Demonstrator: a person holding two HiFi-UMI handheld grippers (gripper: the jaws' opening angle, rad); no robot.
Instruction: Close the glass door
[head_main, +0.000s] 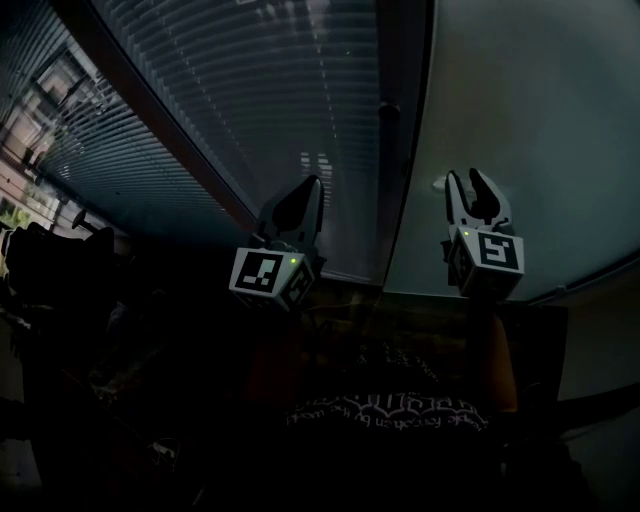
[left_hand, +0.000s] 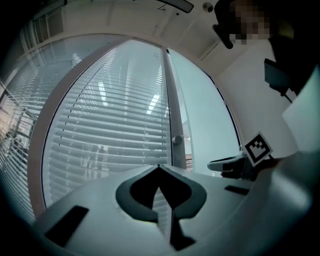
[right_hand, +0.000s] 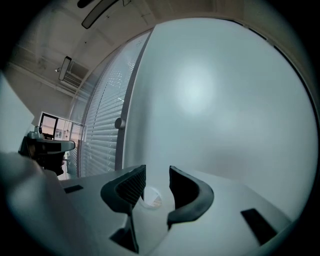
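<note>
The frosted glass door (head_main: 520, 120) fills the right of the head view, next to a dark upright frame post (head_main: 392, 180) that carries a round knob (left_hand: 176, 140). My right gripper (head_main: 472, 180) points at the frosted pane (right_hand: 225, 100), close to it, with its jaws apart and nothing pressed between them. A small pale round spot (right_hand: 150, 198) shows low in the gap; what it is I cannot tell. My left gripper (head_main: 308, 188) is level in front of the pane with slatted blinds (head_main: 250, 90), left of the post. Its tips meet, shut on nothing (left_hand: 159, 167).
The blinds pane (left_hand: 110, 125) slants away to the left, with a window onto the outdoors (head_main: 40, 110) beyond it. The person's dark printed top (head_main: 390, 405) fills the bottom of the head view. A white wall (left_hand: 260, 100) stands right of the door.
</note>
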